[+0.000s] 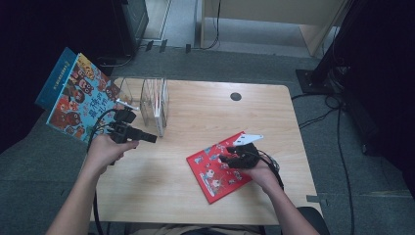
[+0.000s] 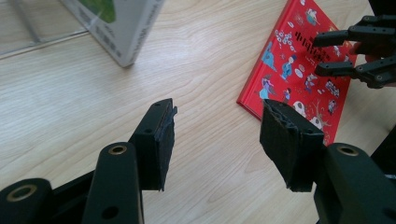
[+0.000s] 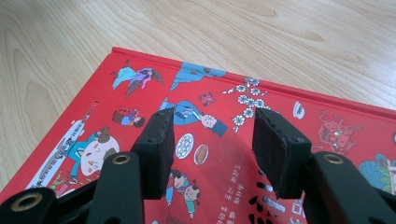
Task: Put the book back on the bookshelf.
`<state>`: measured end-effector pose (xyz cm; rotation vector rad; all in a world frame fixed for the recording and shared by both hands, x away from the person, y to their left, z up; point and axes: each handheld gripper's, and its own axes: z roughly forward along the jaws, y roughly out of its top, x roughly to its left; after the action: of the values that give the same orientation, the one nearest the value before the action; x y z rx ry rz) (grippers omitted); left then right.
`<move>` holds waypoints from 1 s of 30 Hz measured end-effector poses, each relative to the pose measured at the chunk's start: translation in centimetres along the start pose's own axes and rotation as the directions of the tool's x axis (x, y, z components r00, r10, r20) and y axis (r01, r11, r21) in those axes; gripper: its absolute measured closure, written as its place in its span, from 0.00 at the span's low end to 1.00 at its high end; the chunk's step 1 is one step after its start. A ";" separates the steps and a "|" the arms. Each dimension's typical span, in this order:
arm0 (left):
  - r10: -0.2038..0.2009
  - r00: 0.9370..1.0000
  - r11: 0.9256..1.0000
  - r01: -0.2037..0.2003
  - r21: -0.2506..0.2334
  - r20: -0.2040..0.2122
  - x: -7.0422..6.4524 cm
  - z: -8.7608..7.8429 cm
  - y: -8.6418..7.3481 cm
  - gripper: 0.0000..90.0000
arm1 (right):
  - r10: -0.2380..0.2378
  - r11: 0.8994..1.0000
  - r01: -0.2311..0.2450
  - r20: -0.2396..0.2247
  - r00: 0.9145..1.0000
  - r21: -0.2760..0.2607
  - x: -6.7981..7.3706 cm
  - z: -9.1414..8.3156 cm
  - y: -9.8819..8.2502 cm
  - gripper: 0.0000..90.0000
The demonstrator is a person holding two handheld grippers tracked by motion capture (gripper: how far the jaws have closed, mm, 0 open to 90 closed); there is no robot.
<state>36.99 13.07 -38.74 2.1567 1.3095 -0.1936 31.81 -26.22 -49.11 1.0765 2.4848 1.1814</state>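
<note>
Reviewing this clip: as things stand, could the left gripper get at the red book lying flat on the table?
Probably yes. The left gripper is open and empty, and bare table lies between it and the red book. But the right gripper hovers open over the cover, so only the book's near edge looks free.

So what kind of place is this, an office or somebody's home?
Probably an office or lab corner set up for recording, not a home: a plain wooden table on grey carpet, loose cables trailing across the floor, and dark equipment stands at the edges. Picture books, like the red book, look like props.
</note>
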 end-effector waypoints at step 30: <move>0.146 0.984 0.988 -0.151 0.038 0.105 -2.8 9.2 0.7 0.54 | 0.081 0.997 -0.081 0.075 0.994 -0.001 0.0 -2.8 -3.9 0.55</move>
<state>37.79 5.57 -44.76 2.2417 1.0918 -0.2716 28.47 -29.50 -50.16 1.2094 2.4072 1.1379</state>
